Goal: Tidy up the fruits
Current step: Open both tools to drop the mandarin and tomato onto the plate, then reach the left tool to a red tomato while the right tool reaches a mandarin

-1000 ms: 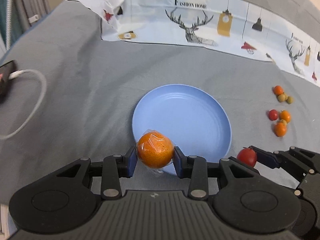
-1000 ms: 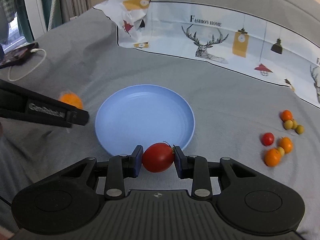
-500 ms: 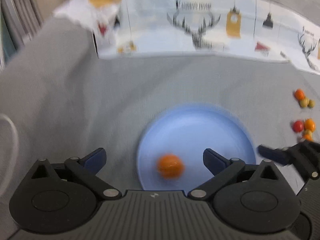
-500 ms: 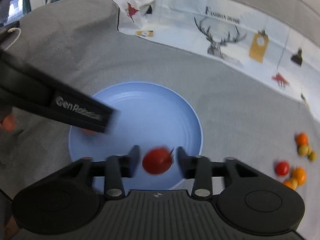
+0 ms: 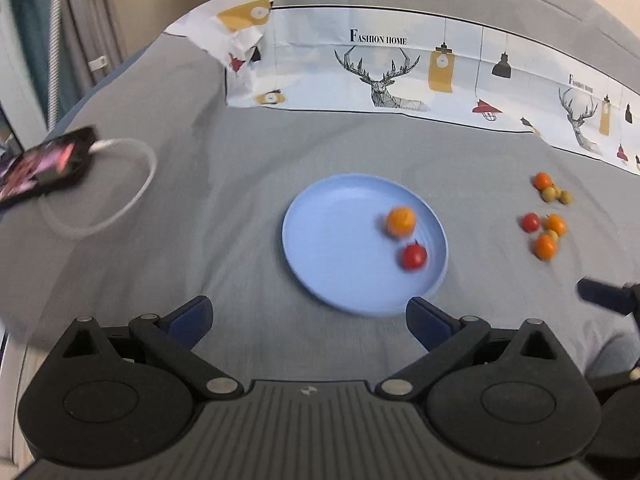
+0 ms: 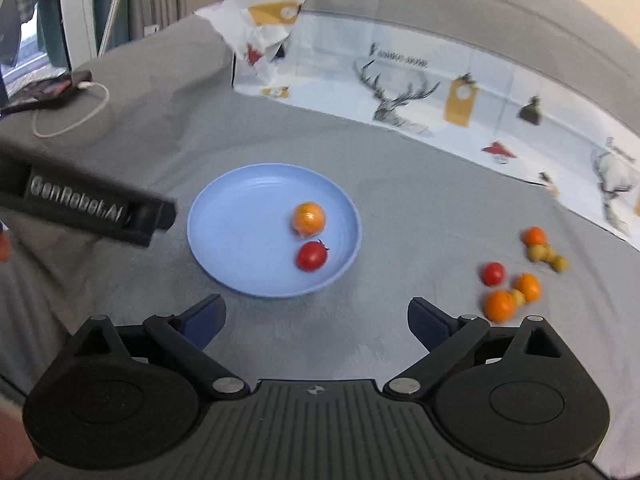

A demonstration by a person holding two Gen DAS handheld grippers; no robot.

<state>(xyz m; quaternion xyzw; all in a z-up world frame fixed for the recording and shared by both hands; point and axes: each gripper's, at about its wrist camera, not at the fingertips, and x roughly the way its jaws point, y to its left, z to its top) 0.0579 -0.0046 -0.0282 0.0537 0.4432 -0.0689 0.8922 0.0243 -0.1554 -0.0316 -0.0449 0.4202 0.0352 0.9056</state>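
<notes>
**Both fruits dropped: orange and tomato land on the plate**

And there it is, a double release! A second ago the left gripper (image 5: 308, 316) was clamped on the plastic-wrapped orange (image 5: 400, 221) and the right gripper (image 6: 316, 316) on the red tomato (image 6: 311, 255), both poised at the near edge of the blue plate (image 5: 320, 240). Now both sets of jaws stand wide apart and carry nothing, and both tools have pulled back, so the plate lies clear ahead of the fingertips rather than between them.

Where did the fruit end up? From the left tool, the orange sits ahead and to the right, on the plate's right half, with the tomato (image 5: 414, 256) just nearer and close beside it; whether they touch I can't quite tell. The orange looks a little blurred in this view, so it may not have settled. From the right tool, the pair lies straight ahead on the plate (image 6: 224, 232), orange (image 6: 308, 219) beyond, tomato nearer.

What does that mean for the job? Two pieces are in, but plenty are left. Ahead and to the right of the right tool, a loose cluster of small fruits (image 6: 516, 272) waits on the grey cloth (image 6: 400, 208): small oranges, a red one, some yellow-green ones, well apart from the plate. With both tools free, my read is that the cluster is the next target, and the right gripper sits closest to it. Round fruit on a shallow plate can roll, so gentle placement matters.
</notes>
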